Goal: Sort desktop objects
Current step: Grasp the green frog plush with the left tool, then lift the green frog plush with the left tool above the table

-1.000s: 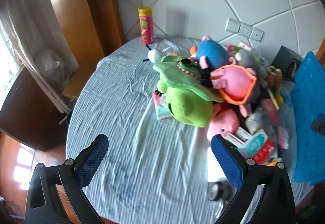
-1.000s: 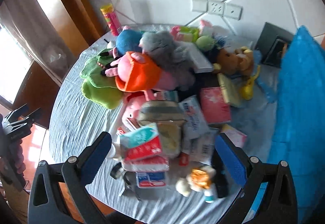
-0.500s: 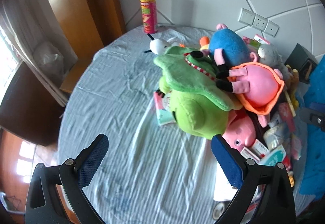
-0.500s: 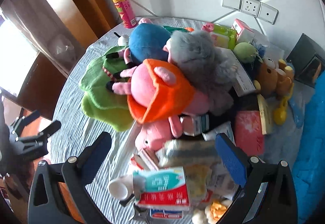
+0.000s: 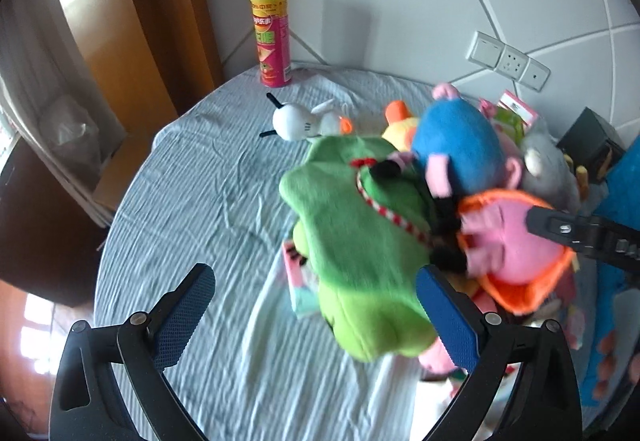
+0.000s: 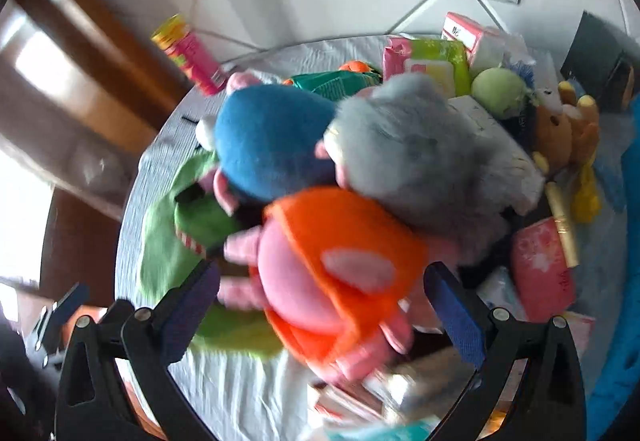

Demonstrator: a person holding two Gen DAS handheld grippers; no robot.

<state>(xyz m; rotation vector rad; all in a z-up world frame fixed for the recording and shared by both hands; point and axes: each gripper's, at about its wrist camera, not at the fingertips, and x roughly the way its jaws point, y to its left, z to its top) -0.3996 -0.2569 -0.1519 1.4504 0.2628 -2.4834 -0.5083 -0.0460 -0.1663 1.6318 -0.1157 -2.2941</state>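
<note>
A heap of soft toys lies on the round table [image 5: 192,209]. A green plush [image 5: 360,237] sprawls at the pile's front, with a blue plush [image 5: 456,149] behind it and a pink plush in an orange dress [image 5: 516,241] to its right. My left gripper [image 5: 312,305] is open, its right finger beside the green plush. My right gripper [image 6: 320,301] is open around the pink plush in the orange dress [image 6: 340,269], the pads apart from it. The blue plush [image 6: 272,145] and a grey plush [image 6: 424,165] lie behind. The right gripper's body [image 5: 580,231] shows in the left wrist view.
A pink and yellow crisp can [image 5: 272,41] stands at the table's far edge by the wall. A small white toy [image 5: 296,119] lies near it. Packets, boxes and a brown bear [image 6: 568,125] crowd the right side. A blue cloth [image 6: 624,281] lies at the far right.
Both grippers have moved forward and down toward the toy pile. The right one now frames the pink plush, and the left has closed in on the green plush. Both stay open.
</note>
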